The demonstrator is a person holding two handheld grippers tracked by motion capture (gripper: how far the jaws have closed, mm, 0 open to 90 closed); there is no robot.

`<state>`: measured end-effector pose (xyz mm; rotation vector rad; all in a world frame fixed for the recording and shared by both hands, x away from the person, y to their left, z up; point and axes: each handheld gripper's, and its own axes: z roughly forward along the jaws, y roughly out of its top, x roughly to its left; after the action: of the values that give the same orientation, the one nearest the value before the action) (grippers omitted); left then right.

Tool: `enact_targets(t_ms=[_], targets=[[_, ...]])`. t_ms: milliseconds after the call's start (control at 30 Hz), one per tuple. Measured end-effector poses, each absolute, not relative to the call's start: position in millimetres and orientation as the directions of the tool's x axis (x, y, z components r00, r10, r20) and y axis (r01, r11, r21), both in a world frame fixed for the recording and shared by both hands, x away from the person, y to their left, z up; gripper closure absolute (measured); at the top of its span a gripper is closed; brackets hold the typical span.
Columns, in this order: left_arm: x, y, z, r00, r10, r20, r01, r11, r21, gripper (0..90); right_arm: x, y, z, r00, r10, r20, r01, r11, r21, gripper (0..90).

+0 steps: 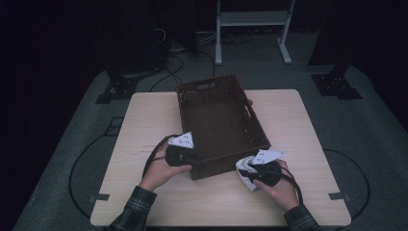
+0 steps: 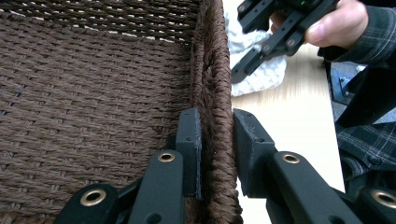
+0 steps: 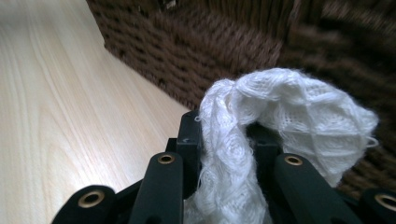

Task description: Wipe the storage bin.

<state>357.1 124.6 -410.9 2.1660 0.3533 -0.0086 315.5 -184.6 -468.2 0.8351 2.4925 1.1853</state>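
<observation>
A brown woven basket [image 1: 219, 86] lies in the middle of the wooden table [image 1: 144, 115]. My left gripper [image 1: 196, 162] is shut on the basket's near wall [image 2: 212, 93] at its left corner, one jaw inside and one outside. My right gripper [image 1: 246, 169] is shut on a white knitted cloth [image 1: 245, 175] beside the basket's near right corner. In the right gripper view the cloth [image 3: 285, 116] bulges up between the jaws, just in front of the basket wall [image 3: 187, 51]. The left gripper view shows the right gripper [image 2: 266, 42] with the cloth [image 2: 261, 77] over the table.
Bare wood runs along the table's left [image 3: 56, 93] and front edge [image 1: 216, 207]. Behind the table stand a white metal frame [image 1: 252, 19], dark stands [image 1: 337, 82] and cables on grey floor. The person's plaid sleeves [image 1: 134, 211] enter from below.
</observation>
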Motion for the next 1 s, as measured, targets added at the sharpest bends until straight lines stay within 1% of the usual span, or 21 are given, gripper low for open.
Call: enact_targets(t_ms=[200, 567, 767, 1000], targets=[[357.2, 124.6, -410.8, 0.959, 0.249, -0.137, 0.256, -0.542, 0.800, 72.4, 315.2, -183.0, -469.6, -0.808, 0.589, -0.007, 0.380, 0.530, 0.758, 71.4], [357.2, 124.6, -410.6, 0.959, 0.249, -0.137, 0.256, -0.543, 0.800, 72.2, 292.2, -189.3, -433.6, -0.807, 0.590, -0.028, 0.298, 0.447, 0.844, 71.0], [357.2, 124.7, -410.6, 0.958, 0.249, -0.139, 0.257, -0.544, 0.799, 72.2, 285.8, -187.2, -418.4, -0.814, 0.579, -0.043, 0.251, 0.419, 0.872, 71.0], [357.3, 124.7, -410.6, 0.959, 0.248, -0.139, 0.257, -0.544, 0.799, 72.1, 281.3, -179.1, -408.8, -0.829, 0.555, -0.067, 0.207, 0.415, 0.886, 71.1]])
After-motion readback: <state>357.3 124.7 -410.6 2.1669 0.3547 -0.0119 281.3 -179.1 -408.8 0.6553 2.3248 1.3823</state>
